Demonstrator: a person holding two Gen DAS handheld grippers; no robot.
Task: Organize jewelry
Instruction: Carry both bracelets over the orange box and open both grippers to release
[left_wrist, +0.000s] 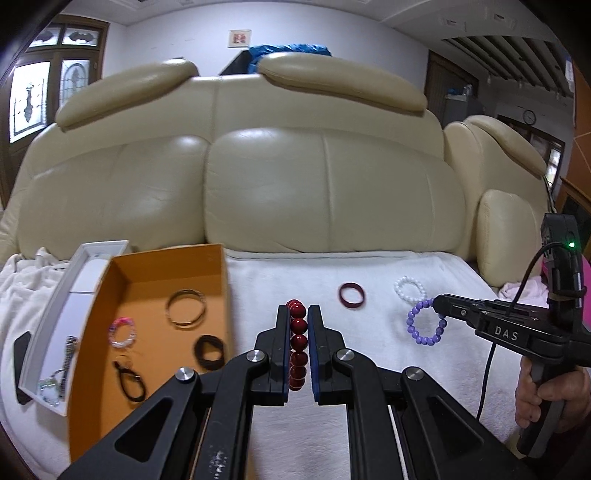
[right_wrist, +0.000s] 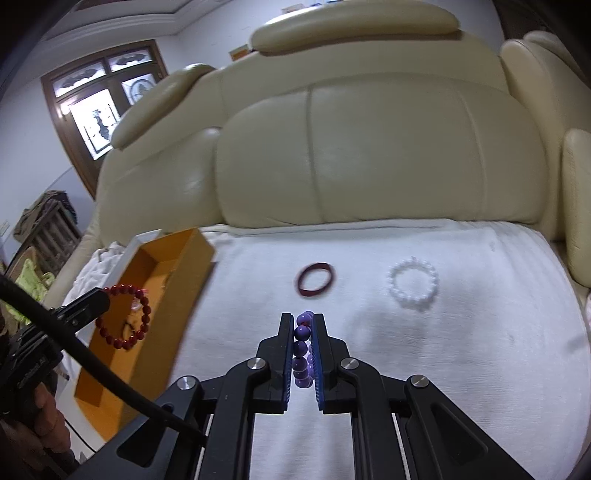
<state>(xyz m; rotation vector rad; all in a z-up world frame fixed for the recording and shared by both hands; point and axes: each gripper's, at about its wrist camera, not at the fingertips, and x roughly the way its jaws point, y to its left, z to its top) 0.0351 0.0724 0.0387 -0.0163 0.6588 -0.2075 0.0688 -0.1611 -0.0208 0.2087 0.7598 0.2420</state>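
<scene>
My left gripper (left_wrist: 298, 308) is shut on a dark red bead bracelet (left_wrist: 298, 341), held above the white towel; the same red bracelet (right_wrist: 125, 317) hangs from it over the orange box (right_wrist: 162, 273) in the right wrist view. My right gripper (right_wrist: 303, 316) is shut on a purple bead bracelet (right_wrist: 301, 347), which also shows as a purple ring of beads (left_wrist: 424, 326) at its tips in the left wrist view. On the towel lie a maroon bangle (left_wrist: 352, 295) (right_wrist: 316, 282) and a white bead bracelet (left_wrist: 410, 290) (right_wrist: 413, 286).
The orange box (left_wrist: 147, 266) holds a thin metal bangle (left_wrist: 185, 308), a pink bracelet (left_wrist: 122, 332), a black hair tie (left_wrist: 209, 350) and a black loop (left_wrist: 129, 382). A white tray (left_wrist: 74, 280) with small jewelry stands left of it. A cream leather sofa back (left_wrist: 295, 184) rises behind.
</scene>
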